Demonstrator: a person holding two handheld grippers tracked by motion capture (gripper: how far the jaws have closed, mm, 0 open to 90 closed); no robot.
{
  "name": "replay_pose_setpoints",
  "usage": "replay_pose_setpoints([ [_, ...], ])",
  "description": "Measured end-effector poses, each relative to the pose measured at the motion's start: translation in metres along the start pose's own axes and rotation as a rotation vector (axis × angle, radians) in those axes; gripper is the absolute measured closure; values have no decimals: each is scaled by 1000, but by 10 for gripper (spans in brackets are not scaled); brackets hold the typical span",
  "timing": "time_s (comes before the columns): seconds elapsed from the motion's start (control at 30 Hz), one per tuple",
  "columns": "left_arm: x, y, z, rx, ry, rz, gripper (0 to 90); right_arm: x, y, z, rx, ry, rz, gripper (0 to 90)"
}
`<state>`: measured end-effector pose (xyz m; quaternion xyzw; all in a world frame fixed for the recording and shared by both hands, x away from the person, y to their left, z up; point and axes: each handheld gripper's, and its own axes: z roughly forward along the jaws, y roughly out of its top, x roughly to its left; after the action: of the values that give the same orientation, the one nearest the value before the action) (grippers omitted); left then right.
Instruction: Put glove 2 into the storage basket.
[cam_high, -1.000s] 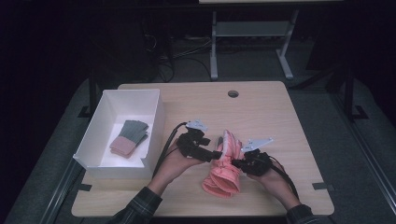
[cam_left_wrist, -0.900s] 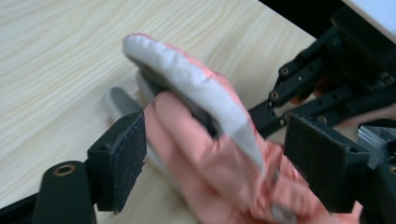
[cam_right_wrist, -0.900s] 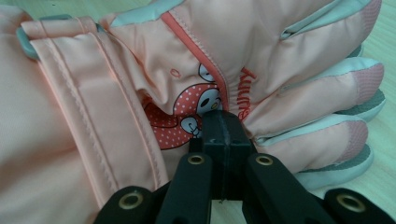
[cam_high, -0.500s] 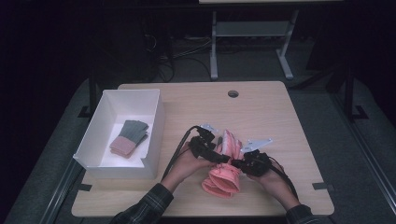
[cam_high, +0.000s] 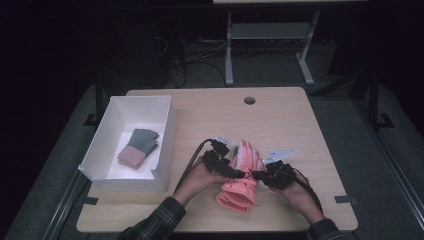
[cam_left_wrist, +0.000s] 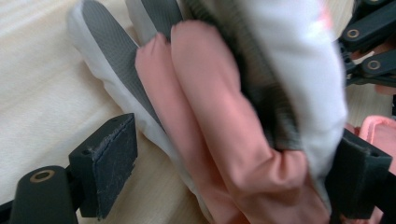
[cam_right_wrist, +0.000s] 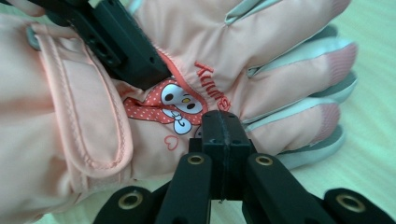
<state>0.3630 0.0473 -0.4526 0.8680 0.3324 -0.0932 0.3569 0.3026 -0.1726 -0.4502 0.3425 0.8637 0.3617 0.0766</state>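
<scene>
The padded pink and grey ski gloves (cam_high: 241, 175) lie stacked near the front edge of my light wooden table (cam_high: 280, 115), between my two hands and well right of the white open box (cam_high: 165, 135) holding a folded grey and pink pair of gloves (cam_high: 138, 147). Since a second ago my left gripper (cam_high: 235, 167) has dropped down against the gloves' left side, and its jaws have just been opening; they now stand wide apart with the glove fingers between them, one pad (cam_left_wrist: 109, 163) clear of the fabric. My right gripper (cam_right_wrist: 223, 135) sits with jaws pressed together, tips resting on the top glove beside its cartoon patch (cam_right_wrist: 180, 105).
</scene>
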Motion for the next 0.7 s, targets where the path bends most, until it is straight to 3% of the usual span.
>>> replay_pose_setpoints([
  [0.2, 1, 0, 7, 31, -31, -26, 133, 1, -1, 3, 9, -7, 2, 900],
  [0.37, 0, 2, 9, 49, -50, -15, 163, 1, -1, 4, 14, -12, -9, 900],
  [0.53, 4, 1, 9, 46, -120, -44, 309, 2, -2, 4, 9, -10, 1, 900],
  [0.7, 7, -1, 5, 20, -149, -40, 507, 0, -2, 1, 3, -1, 9, 896],
])
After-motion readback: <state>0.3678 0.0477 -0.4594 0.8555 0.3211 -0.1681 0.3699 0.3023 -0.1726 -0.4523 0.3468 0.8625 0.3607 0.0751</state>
